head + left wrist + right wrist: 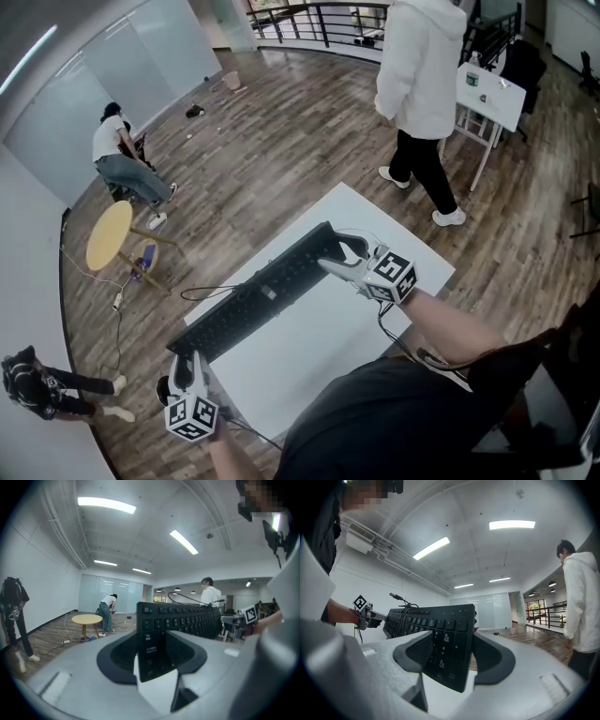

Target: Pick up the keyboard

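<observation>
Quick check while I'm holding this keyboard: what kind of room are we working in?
Probably a large open-plan office or lab hall. It has a wide wood-plank floor, a glass partition wall along one side, long ceiling strip lights, and a white work table standing out in the open.

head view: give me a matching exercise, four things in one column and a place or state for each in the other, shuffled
Things:
1. keyboard
2. left gripper
3. right gripper
4. round table

Places or states:
a. shut on the keyboard's number-pad end
b. black, held at both ends over the white table
c. yellow top, standing on the wooden floor at the left
d. shut on the keyboard's other end, at the lower left of the head view

Pairs: 1-b, 2-d, 3-a, 4-c
</observation>
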`<action>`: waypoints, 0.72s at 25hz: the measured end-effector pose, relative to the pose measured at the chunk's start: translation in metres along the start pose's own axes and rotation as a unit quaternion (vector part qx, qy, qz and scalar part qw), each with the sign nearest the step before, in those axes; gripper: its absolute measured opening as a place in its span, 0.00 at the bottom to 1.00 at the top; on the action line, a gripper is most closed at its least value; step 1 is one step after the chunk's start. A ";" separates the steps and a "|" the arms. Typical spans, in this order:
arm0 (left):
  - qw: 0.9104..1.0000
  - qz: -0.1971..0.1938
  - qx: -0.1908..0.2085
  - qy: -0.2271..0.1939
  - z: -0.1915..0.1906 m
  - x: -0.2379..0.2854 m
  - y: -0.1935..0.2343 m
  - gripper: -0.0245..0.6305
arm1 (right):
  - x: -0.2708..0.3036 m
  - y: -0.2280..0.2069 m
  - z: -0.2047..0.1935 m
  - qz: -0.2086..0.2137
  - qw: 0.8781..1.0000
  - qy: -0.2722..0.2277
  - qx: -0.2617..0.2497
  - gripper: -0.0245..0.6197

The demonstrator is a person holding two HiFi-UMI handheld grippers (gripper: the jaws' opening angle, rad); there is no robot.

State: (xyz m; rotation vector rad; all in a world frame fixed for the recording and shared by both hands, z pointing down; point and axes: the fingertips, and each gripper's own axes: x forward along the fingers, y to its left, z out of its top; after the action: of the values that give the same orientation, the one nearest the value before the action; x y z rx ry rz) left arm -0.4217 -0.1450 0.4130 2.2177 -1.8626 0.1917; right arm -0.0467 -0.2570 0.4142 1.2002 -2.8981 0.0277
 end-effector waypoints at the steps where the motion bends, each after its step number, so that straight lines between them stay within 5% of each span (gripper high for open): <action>1: 1.000 0.001 0.000 -0.001 0.000 0.000 0.000 0.32 | 0.000 0.000 0.000 0.000 1.000 0.000 0.000 0.45; 18: 1.000 0.001 0.006 -0.003 0.005 -0.002 -0.001 0.32 | -0.002 0.000 0.000 -0.001 1.000 -0.002 0.003 0.45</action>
State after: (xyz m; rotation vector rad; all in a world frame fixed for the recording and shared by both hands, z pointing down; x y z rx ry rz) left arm -0.4212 -0.1442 0.4078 2.2267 -1.8716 0.1960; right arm -0.0457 -0.2553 0.4138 1.2049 -2.9020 0.0342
